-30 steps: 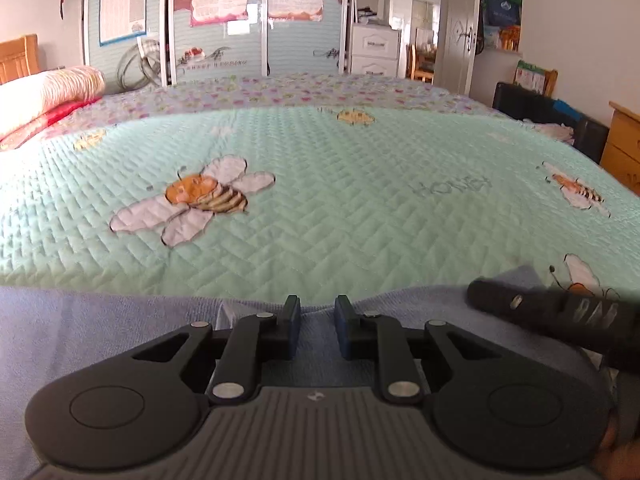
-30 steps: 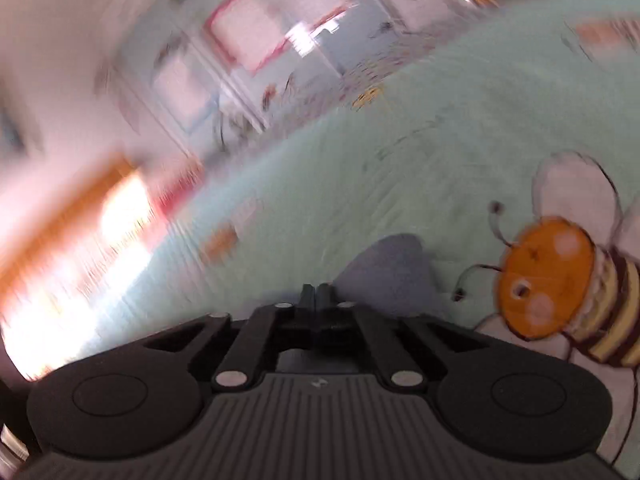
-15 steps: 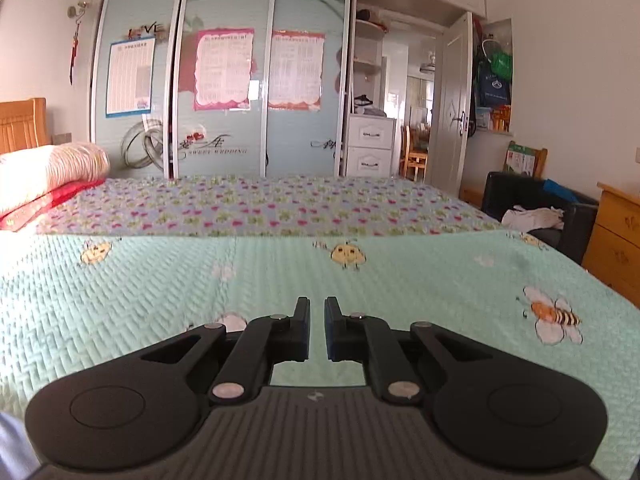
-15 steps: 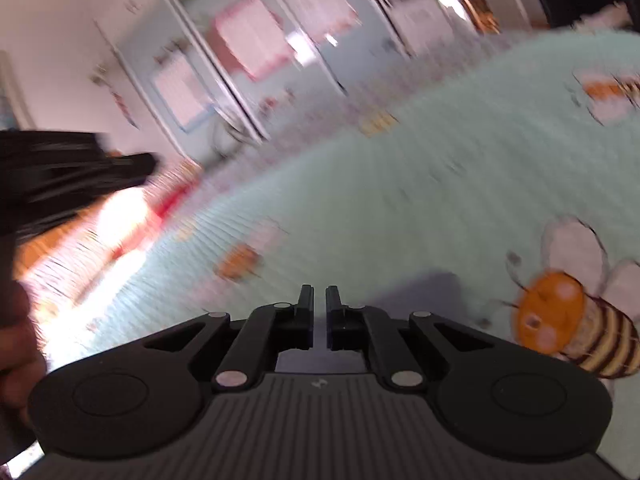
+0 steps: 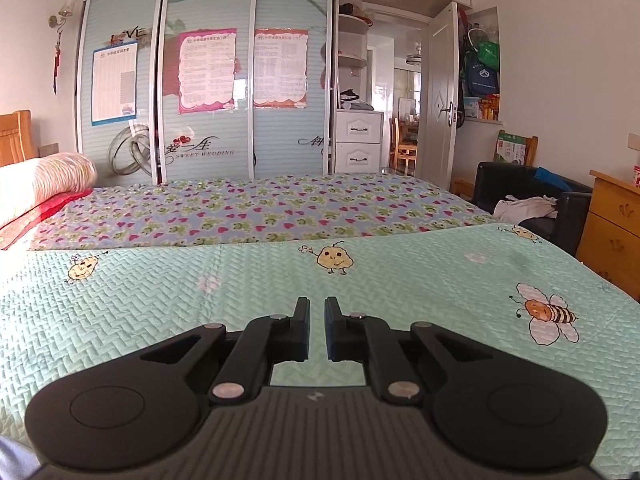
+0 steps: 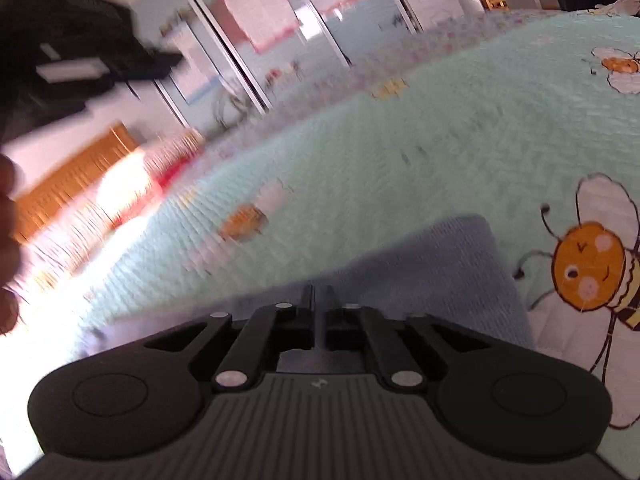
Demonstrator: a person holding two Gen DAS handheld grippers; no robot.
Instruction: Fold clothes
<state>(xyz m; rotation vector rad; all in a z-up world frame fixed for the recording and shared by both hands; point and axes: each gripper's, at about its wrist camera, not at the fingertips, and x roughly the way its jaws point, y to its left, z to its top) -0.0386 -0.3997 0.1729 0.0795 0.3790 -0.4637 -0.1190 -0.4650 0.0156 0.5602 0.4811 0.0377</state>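
Note:
A lavender-blue garment (image 6: pixel 440 264) lies flat on the mint bee-print quilt (image 6: pixel 400 152), just ahead of my right gripper (image 6: pixel 319 292). That gripper is shut to a thin slit, and I see no cloth pinched in it. My left gripper (image 5: pixel 316 312) hangs above the quilt (image 5: pixel 400 280), shut to a narrow gap with nothing between its fingers. Only a sliver of the garment (image 5: pixel 12 456) shows at that view's bottom left corner. In the right wrist view the left gripper (image 6: pixel 80 52) appears blurred at the upper left, with a hand (image 6: pixel 8 220) below it.
A floral sheet (image 5: pixel 260 208) covers the far half of the bed, with pillows (image 5: pixel 40 180) at the left. Sliding wardrobe doors (image 5: pixel 208 100) stand behind. A black sofa (image 5: pixel 528 200) and a wooden dresser (image 5: pixel 612 232) sit to the right of the bed.
My left gripper lifted off the lavender garment and its jaws narrowed; its view now looks across the room. The right gripper shifted, and the left gripper came into its view.

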